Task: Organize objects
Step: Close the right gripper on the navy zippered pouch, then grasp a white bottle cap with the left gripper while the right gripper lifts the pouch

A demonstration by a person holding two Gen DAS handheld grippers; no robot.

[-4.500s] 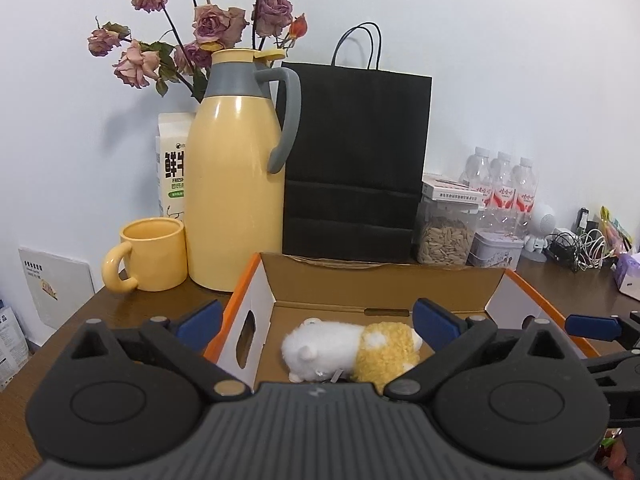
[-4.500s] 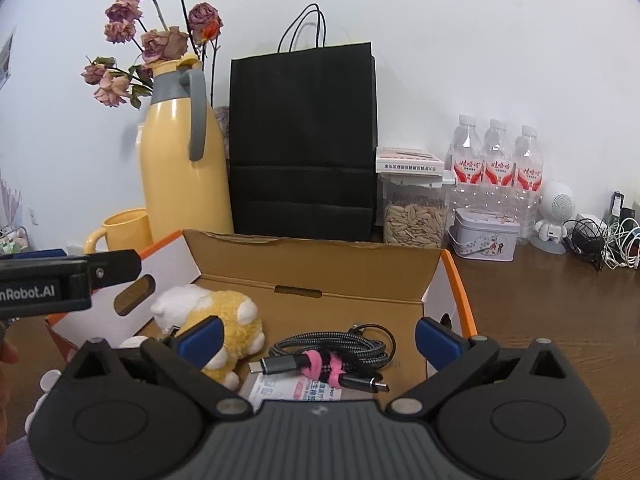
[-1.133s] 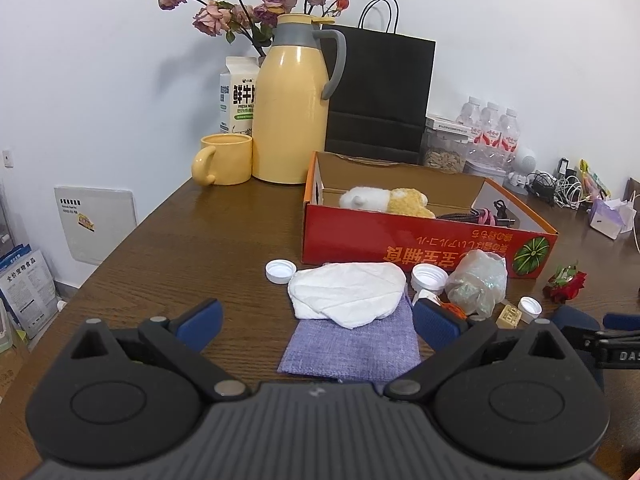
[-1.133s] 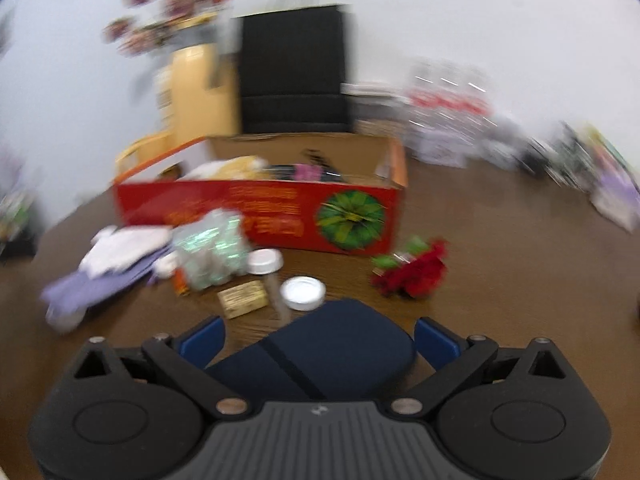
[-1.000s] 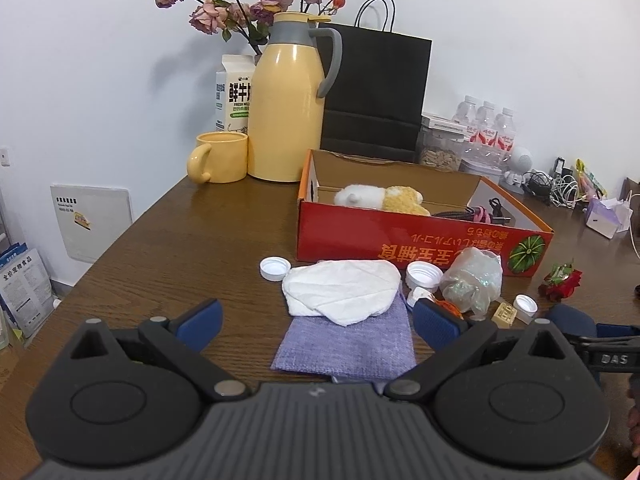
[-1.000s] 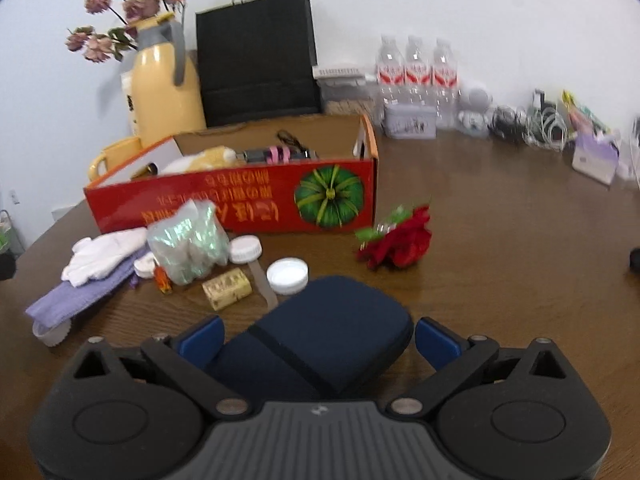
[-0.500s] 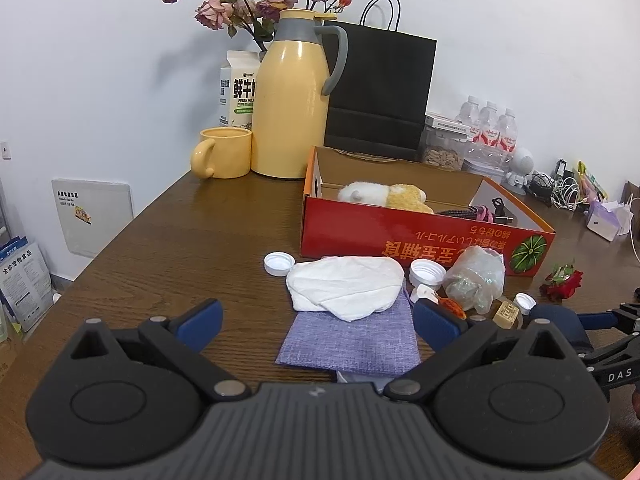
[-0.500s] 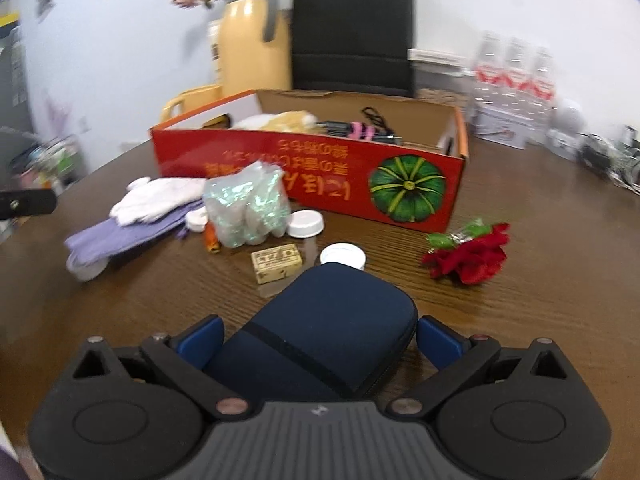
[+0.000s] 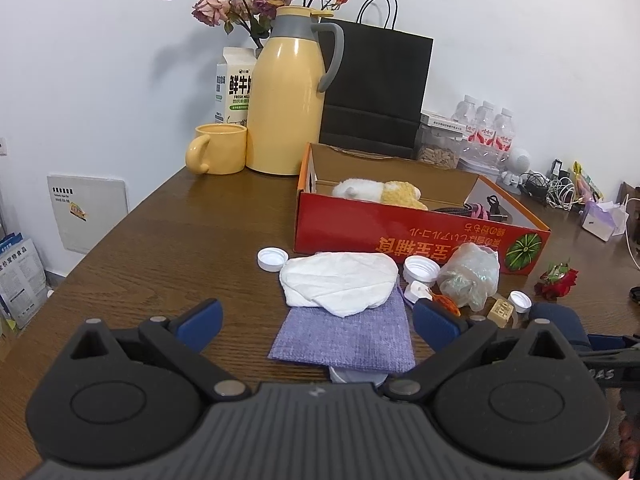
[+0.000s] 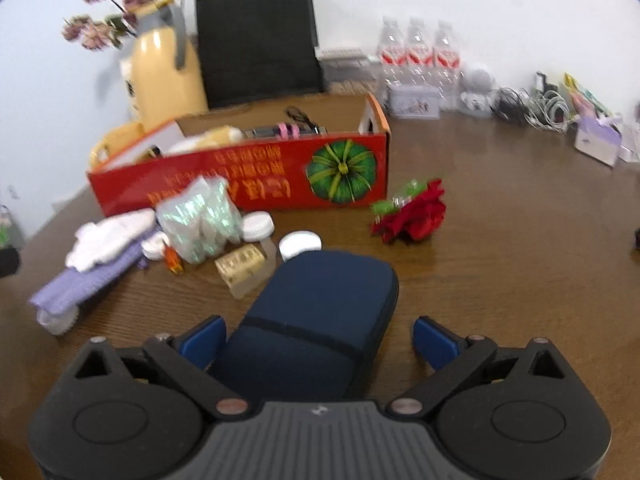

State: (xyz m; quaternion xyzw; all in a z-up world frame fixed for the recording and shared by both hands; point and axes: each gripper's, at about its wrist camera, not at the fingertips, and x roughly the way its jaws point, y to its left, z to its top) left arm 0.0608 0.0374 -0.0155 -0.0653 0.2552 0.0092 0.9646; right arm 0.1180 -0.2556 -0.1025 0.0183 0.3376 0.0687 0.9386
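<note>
The dark blue zippered case [image 10: 316,320] lies flat on the wooden table [image 10: 500,280], in front of the red cardboard box [image 10: 248,184] and between the spread fingers of your right gripper [image 10: 316,340], which is wide open and grips nothing; the left pad looks to be at or near the case's edge, the right pad stands clear of it. To take the case well, centre it between the pads first, then close across its narrow width near the near end, so that it does not swing when lifted. Just beyond it sit a small tan block [image 10: 240,262], a white cap [image 10: 300,244] and a clear crinkled bag [image 10: 200,216]; lift straight up before travelling, lest you sweep these. A red flower [image 10: 416,216] lies to the right, apart. Your left gripper [image 9: 316,320] is likewise fully open and empty, poised above the purple cloth [image 9: 348,332] that carries a white folded cloth [image 9: 340,284]. The box already holds a plush toy [image 9: 380,192] and a bundled cable [image 9: 476,210]; aim for its free right end, which appears roomiest.
</note>
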